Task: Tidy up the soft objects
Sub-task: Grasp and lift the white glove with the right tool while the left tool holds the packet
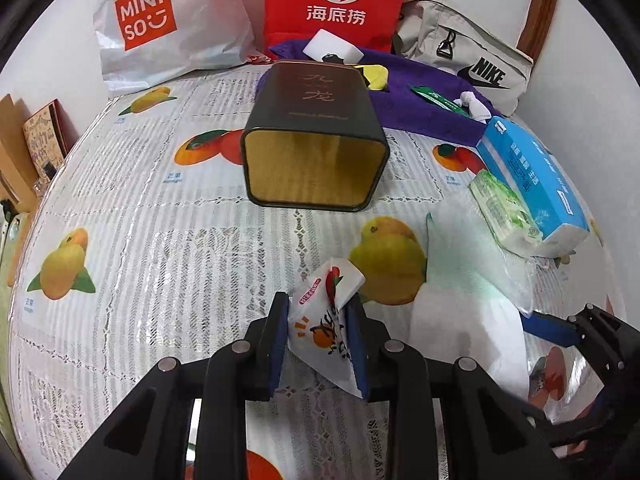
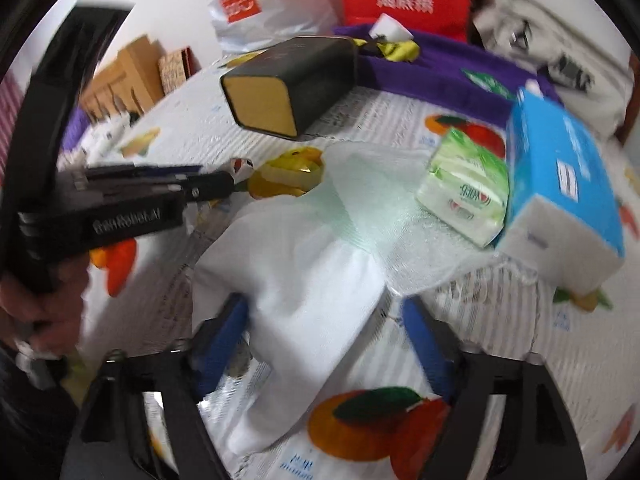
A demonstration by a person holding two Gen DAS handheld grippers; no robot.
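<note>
Left wrist: dark tin [image 1: 316, 136] beyond claw-held packet [image 1: 326, 320], tissue packs [image 1: 532, 184] rightward.

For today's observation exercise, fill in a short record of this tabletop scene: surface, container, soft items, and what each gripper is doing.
surface: table under a fruit-print cover
container: dark tin lying on its side, open end toward the left wrist camera, empty
soft items: white cloth, green tissue pack, blue tissue box
left gripper: shut on small printed packet
right gripper: open, fingers either side of the white cloth
background: Miniso bag, red bag
</note>
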